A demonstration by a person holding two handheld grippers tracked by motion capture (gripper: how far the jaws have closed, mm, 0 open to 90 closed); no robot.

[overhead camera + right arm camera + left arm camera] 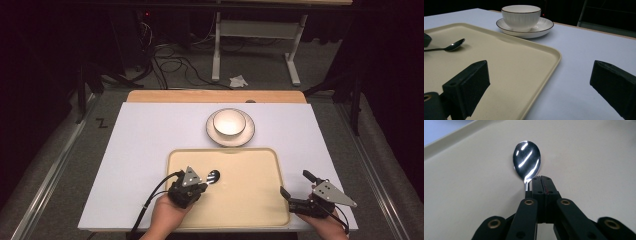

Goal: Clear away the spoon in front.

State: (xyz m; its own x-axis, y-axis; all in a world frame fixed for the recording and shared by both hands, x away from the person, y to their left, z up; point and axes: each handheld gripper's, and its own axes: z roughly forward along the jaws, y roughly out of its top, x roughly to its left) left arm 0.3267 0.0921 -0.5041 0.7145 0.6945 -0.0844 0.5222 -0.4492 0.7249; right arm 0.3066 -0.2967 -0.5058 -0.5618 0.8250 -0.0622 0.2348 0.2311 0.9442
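Spoon (213,176) lies in tray (260,200); bowl (229,122) on saucer (247,135).

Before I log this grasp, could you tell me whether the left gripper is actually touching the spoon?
Touching. In the left gripper view, the left gripper has its jaws closed together on the handle of the spoon, just behind the bowl, above the tray.

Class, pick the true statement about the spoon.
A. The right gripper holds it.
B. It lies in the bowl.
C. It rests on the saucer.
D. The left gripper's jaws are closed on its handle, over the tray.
D: the left gripper has its jaws shut on the handle of the spoon, over the tray.
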